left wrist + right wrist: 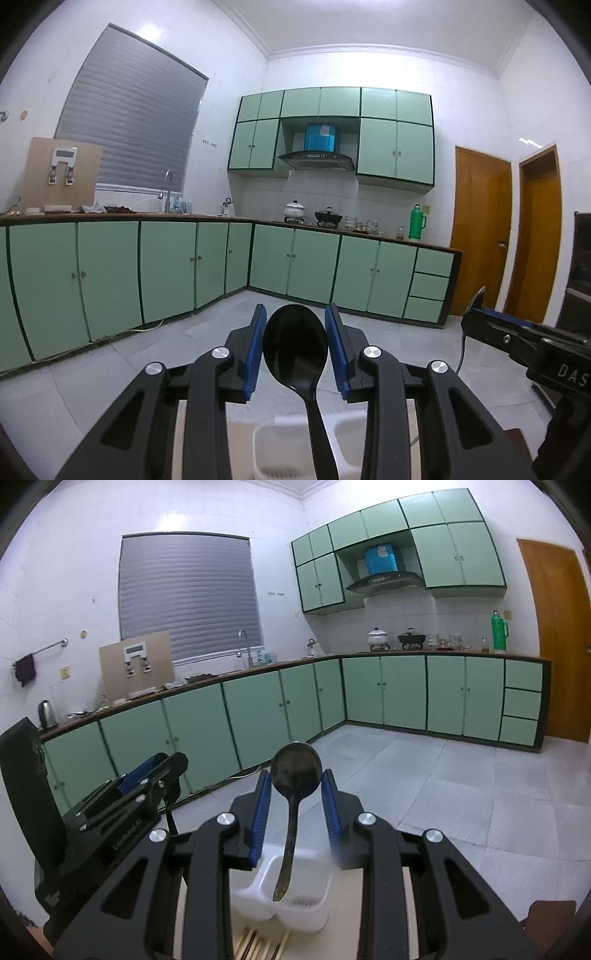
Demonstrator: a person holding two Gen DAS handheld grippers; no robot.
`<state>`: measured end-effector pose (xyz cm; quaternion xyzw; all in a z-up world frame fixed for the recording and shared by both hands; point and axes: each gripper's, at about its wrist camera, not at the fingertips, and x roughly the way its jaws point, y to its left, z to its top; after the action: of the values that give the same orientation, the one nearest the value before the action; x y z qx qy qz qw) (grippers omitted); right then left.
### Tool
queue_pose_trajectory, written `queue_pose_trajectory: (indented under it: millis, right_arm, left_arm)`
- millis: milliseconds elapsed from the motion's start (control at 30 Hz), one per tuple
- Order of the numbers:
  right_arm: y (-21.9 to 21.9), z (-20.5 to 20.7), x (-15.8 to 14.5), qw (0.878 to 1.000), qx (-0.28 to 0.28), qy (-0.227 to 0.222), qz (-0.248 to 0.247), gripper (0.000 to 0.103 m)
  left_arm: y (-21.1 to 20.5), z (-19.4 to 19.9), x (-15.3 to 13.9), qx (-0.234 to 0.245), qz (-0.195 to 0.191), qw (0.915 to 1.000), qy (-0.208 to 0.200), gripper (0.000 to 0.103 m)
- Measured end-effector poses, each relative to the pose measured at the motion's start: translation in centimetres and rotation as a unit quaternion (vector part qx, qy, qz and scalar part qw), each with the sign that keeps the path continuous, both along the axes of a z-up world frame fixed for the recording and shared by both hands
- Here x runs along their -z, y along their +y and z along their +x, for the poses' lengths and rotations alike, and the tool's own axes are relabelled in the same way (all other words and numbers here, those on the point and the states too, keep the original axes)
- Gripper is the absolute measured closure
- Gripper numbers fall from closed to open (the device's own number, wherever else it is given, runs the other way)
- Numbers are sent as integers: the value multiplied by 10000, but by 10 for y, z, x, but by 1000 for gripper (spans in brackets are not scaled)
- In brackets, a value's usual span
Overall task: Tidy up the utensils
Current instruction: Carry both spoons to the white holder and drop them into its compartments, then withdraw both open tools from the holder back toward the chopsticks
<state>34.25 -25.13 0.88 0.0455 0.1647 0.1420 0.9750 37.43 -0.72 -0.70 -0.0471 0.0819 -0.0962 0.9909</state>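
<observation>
A: Spoons up? Which step?

B: Carrying. Your left gripper (295, 347) pinches the glossy black plastic spoon (295, 345), your right gripper (294, 797) the dark worn metal spoon (295, 766), both mid-frame.

A: Next?

B: Lower each, probably handle first, into the white plastic divided holder (314, 908) at bottom centre.

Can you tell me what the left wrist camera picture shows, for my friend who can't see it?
The left gripper holds a black spoon by its bowl between blue jaws, handle pointing down over a white utensil holder. Behind is a kitchen with green cabinets. The right gripper shows at the right edge.
</observation>
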Motion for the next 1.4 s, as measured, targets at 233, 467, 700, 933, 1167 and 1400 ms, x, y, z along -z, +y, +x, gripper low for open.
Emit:
queue_pose_trajectory:
  millis: [233,467,700,933,1167,1400]
  right_arm:
    - [9,51,44,9985,116,460,-272,76]
    - [16,65,86,9952,2,948,-223,76]
    - [19,55,99,9931,-23,1159,-169,63]
    - [1,-2,100,9926,116,1211,52,39]
    - [3,-100,144,9841,188,1766,36,28]
    - [23,-178,189,9691,104,2463,-45,28]
  left_arm:
    - [-6,48,38,-132,102,9994,292,71]
    - [-3,62,78,-60,125,9973,718,70]
    - [7,52,83,12,83,9962,867,59]
    - [21,-8,76,-10,250,9944,1023,46]
    - [40,-98,110,-64,211,9854,1689,36]
    - [41,-168,154,-116,501,9692,2407,36]
